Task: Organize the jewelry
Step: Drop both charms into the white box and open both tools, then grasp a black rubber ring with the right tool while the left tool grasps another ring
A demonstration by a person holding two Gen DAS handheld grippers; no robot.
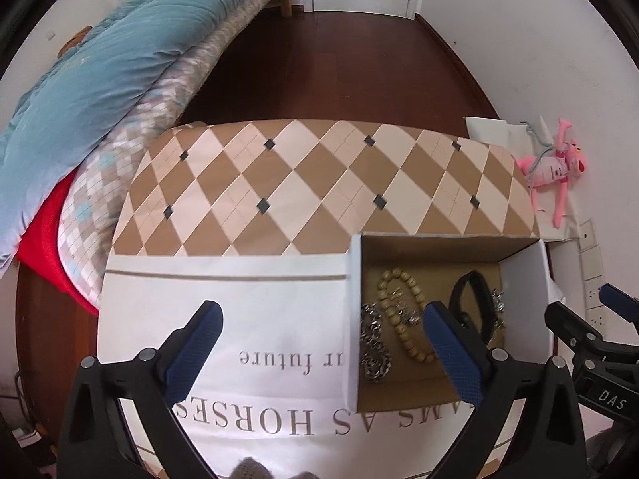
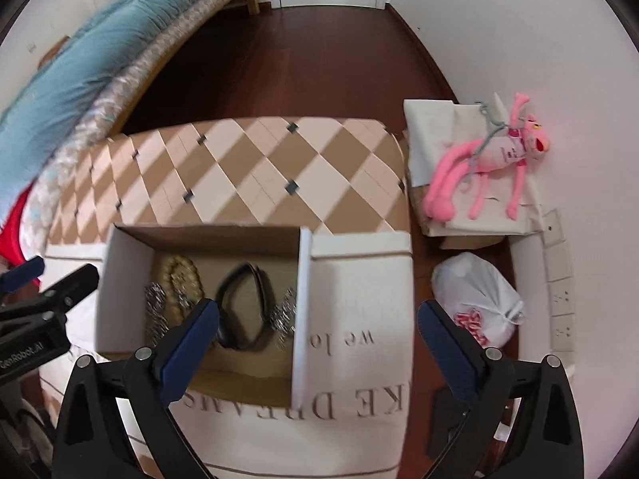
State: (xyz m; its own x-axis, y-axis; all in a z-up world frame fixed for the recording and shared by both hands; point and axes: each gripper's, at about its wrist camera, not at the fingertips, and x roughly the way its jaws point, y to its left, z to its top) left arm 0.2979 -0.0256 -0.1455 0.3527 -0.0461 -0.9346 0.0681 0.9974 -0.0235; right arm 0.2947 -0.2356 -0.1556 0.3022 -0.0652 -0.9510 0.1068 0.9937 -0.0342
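Dark wood floor surrounds our counter (image 1: 279,183), where the box (image 1: 355,319) holds the beads (image 1: 403,319), chain (image 1: 373,343) and black band (image 1: 475,307). Left gripper (image 1: 323,355) and right gripper (image 2: 317,343) hover by the box, fingers spread, probably choosing a piece.

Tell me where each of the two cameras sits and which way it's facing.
Left wrist: on the open left gripper, looking down at the white cloth; the cardboard box lies right, with the right gripper's tip.
Right wrist: on the open right gripper, over the box's right wall; the left gripper shows left.
Shared: box, wooden bead bracelet, black band.
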